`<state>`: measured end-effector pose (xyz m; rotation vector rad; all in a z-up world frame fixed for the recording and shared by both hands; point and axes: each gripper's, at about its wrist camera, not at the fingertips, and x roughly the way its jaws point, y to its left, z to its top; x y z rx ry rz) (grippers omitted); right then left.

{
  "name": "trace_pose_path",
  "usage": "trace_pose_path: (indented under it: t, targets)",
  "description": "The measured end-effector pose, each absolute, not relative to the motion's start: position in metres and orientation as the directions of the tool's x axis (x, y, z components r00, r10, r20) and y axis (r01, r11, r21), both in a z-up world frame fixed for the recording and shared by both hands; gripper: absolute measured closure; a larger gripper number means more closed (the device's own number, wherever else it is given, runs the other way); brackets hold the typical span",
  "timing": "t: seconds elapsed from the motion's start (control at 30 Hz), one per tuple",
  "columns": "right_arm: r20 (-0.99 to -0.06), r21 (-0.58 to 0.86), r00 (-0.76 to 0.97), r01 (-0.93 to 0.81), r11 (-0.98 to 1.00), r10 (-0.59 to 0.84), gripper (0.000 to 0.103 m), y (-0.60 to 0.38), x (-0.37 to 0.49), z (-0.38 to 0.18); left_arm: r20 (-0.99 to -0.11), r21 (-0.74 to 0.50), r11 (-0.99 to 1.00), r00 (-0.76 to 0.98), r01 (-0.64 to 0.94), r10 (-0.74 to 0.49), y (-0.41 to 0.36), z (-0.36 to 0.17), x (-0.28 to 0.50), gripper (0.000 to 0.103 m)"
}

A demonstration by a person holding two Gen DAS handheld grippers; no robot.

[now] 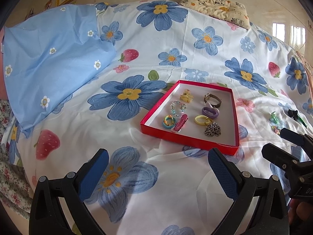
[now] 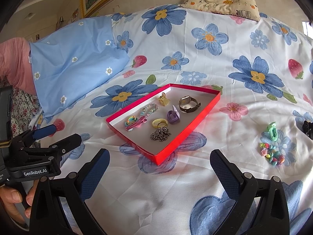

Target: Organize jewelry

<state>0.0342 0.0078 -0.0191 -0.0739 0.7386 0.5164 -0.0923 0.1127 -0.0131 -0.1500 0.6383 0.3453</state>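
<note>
Covering nearly everything in both views is a floral bedsheet (image 2: 195, 186), white with big blue flowers and strawberries. At ten o'clock on it lies a pale blue pillow (image 1: 52, 62), and at one o'clock, against the wall, a small cream cushion (image 2: 221, 2) printed with pandas. Near the middle sits a shallow red tray (image 2: 177, 150) with a white floor. Inside it, at one o'clock, is a wristwatch (image 2: 188, 103); at six o'clock a heap of metal chain (image 2: 160, 134); at nine o'clock a clear beaded bracelet (image 2: 149, 108); just beside that a pink hair clip (image 2: 137, 125). Well apart from the tray, at three o'clock on the sheet, lie a green claw clip (image 2: 271, 131), a colourful bead bracelet (image 2: 272, 154) and a black hair tie (image 2: 307, 128). The left gripper (image 1: 158, 170) and right gripper (image 2: 159, 170) both hover at six o'clock, fingers spread wide, holding nothing.
</note>
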Motion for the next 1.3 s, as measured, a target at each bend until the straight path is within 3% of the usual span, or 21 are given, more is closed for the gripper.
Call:
trace_pose_path:
  t: [1.3]
  targets:
    - [-0.663, 0.112, 0.617, -0.479, 0.871, 0.425, 0.0, 0.0089, 0.0335, -0.0175, -0.619, -0.031, 0.935, 0.741, -0.354, 0.26, 0.1136, -0.0161, -0.0849, 0.001]
